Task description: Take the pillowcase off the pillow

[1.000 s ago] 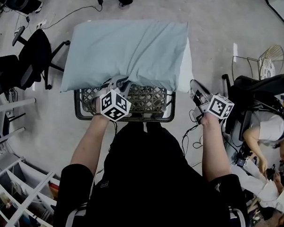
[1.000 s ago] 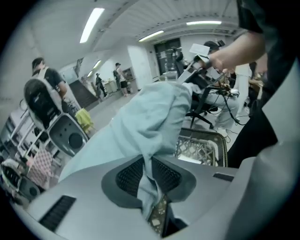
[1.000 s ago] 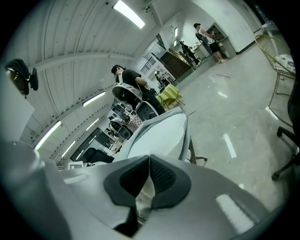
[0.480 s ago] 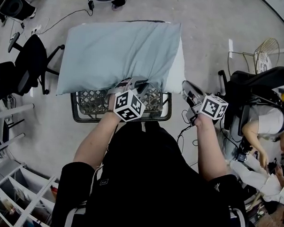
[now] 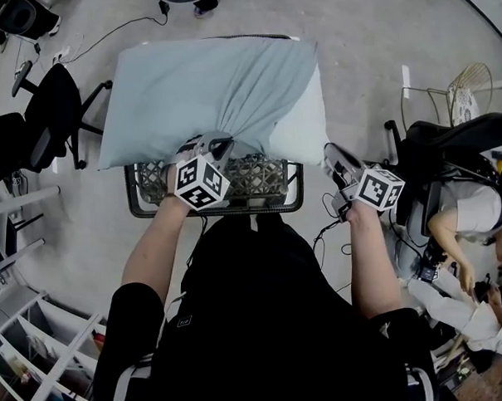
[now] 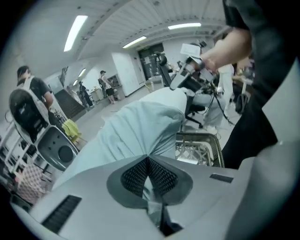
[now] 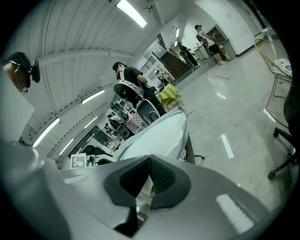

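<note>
Clamps left gripper, jaws just closed, on a pillowcase fold at the near edge, atop the basket. Pins the bare pillow corner in the clenched right gripper. Risks losing the thin fold under a hard tug, or dragging the pillow off.

Head view: taken from above, facing steeply down on pillow and basket. Left gripper view: close along the jaws, looking across the same pillow and basket. Right gripper view: close at the pillow's right end, looking back along it.
</note>
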`<state>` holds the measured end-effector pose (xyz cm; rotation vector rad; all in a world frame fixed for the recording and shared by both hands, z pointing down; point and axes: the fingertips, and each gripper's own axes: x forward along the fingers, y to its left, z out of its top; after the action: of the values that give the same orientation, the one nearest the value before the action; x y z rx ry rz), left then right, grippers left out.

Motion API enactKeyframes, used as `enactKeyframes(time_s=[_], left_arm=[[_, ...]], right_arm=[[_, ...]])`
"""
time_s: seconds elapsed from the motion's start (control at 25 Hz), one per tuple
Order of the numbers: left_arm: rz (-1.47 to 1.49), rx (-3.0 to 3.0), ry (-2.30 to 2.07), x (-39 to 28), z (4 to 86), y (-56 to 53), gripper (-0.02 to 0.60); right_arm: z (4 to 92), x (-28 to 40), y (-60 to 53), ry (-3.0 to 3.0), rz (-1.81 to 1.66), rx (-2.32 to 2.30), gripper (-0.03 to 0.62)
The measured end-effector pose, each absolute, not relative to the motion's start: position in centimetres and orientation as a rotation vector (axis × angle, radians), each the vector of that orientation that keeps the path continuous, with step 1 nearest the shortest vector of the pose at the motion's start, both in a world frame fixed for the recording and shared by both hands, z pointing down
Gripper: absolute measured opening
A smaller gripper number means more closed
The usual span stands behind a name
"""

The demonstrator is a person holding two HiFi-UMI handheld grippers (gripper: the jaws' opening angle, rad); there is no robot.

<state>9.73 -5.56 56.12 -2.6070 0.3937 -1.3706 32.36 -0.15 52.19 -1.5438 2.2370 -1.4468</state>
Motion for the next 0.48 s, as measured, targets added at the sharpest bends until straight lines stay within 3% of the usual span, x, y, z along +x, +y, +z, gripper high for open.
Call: enactKeyframes(time_s=[0.2, 0.32, 0.48], left_arm=[[-1.411, -2.638, 0.262, 11.2, 57.7, -3.0, 0.008], [-1.434, -2.617, 0.203, 12.4, 59.9, -0.6, 0.008], [-1.404, -2.718, 0.327, 12.6, 61.0, -0.1, 0.037]], right_arm=[[54.5, 31.6, 2.8, 2.65, -1.451, -1.604, 0.046], [57.3, 31.1, 5.0, 2.804, -1.55, -1.58, 0.254], [62.4, 28.8, 6.6, 2.997, -1.675, -1.52, 0.317]])
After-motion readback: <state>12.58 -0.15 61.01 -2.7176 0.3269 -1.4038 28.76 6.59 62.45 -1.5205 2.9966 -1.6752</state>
